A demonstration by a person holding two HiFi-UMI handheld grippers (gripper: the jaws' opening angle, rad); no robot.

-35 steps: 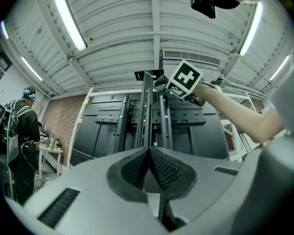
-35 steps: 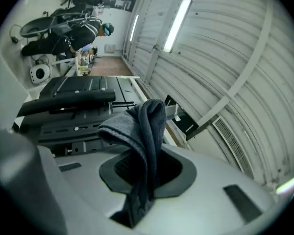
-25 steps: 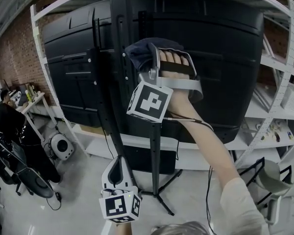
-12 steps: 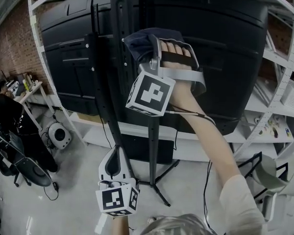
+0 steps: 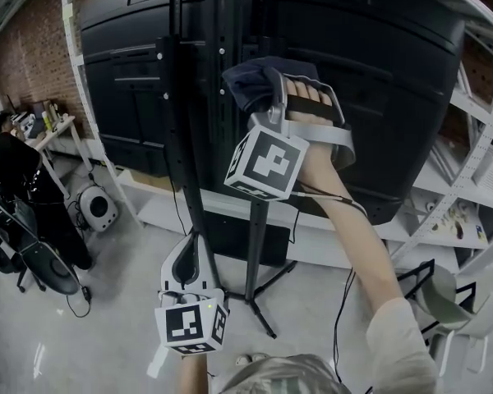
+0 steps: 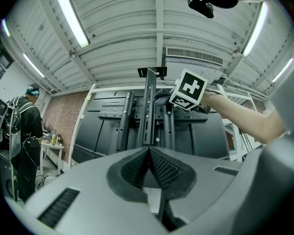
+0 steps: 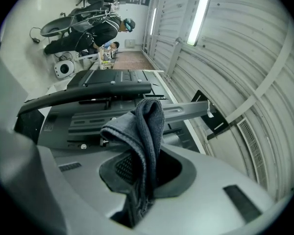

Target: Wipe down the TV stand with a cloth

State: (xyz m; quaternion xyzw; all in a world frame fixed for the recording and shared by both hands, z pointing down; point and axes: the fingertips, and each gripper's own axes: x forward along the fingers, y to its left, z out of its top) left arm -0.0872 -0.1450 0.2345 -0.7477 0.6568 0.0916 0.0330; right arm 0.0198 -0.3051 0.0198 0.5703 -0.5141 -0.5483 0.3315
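Right gripper (image 5: pixel 261 93) has nudged the cloth (image 5: pixel 246 80) slightly along the TV stand (image 5: pixel 228 23); left gripper (image 5: pixel 191 263) drifted leftward.

A white shelving rack (image 5: pixel 160 213) stands against a brick wall (image 5: pixel 25 48). At the far left a person in dark clothes (image 5: pixel 15 179) stands near a small counter (image 5: pixel 53 131) cluttered with bottles. A round white device (image 5: pixel 100 209) sits on the grey floor (image 5: pixel 115 327) just beside a black chair (image 5: pixel 43 271). Long light tubes (image 6: pixel 73 16) run along the ribbed ceiling (image 6: pixel 137 43)
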